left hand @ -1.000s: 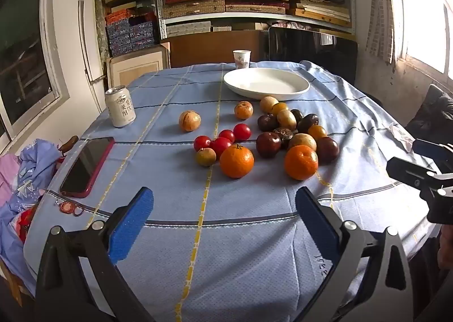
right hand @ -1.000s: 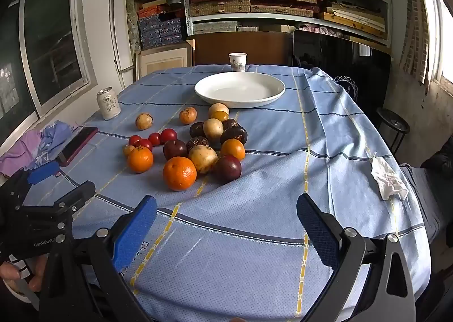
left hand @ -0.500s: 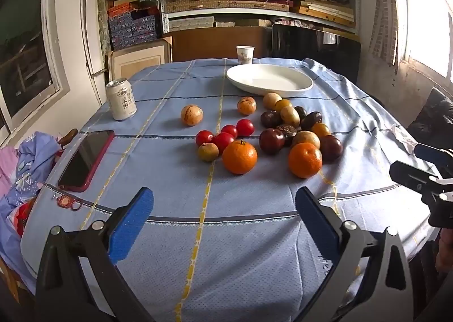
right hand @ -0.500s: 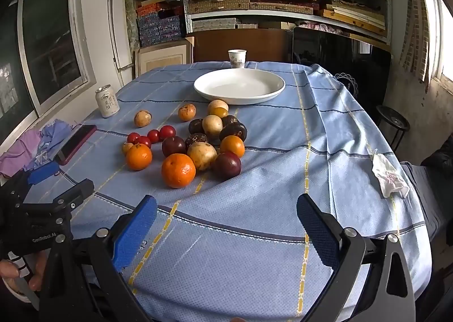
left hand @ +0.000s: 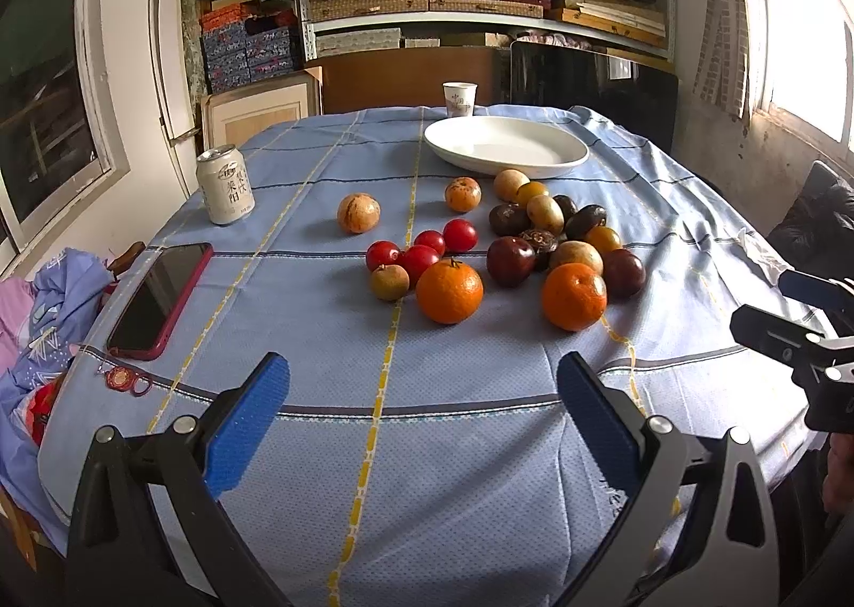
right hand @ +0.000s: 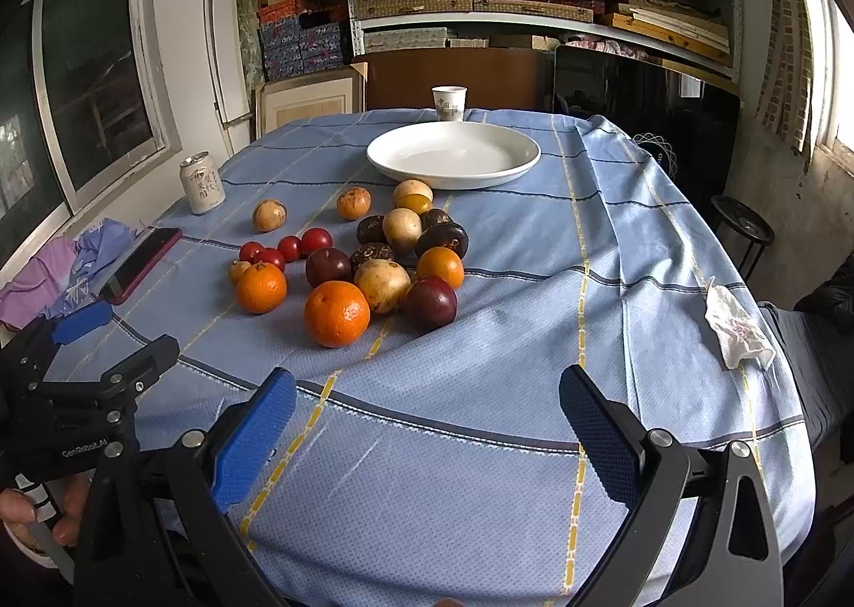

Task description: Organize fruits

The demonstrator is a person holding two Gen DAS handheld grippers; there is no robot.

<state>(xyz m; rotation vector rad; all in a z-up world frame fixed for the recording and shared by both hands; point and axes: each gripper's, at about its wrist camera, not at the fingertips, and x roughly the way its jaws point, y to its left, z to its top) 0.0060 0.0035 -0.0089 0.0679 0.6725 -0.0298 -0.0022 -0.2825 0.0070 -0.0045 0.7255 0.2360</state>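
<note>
A pile of fruit lies mid-table on the blue cloth: two big oranges [left hand: 449,283] [left hand: 574,296], several red tomatoes [left hand: 416,257], dark plums [left hand: 509,260] and tan round fruits [left hand: 358,213]. An empty white plate [left hand: 506,146] stands behind the pile; it also shows in the right wrist view [right hand: 453,153]. My left gripper [left hand: 421,393] is open and empty, above the near table edge in front of the oranges. My right gripper [right hand: 427,409] is open and empty, near the front edge; the nearest orange [right hand: 337,313] lies ahead to its left.
A drink can [left hand: 224,185] and a red-cased phone [left hand: 160,298] lie at the left. A paper cup [left hand: 458,98] stands behind the plate. A crumpled tissue [right hand: 735,333] lies at the right edge. Clothes [left hand: 42,297] hang off the left side. Shelves fill the back wall.
Both grippers have moved slightly forward toward the fruit, which looks a little nearer. Both stay open. No fruit has moved.
</note>
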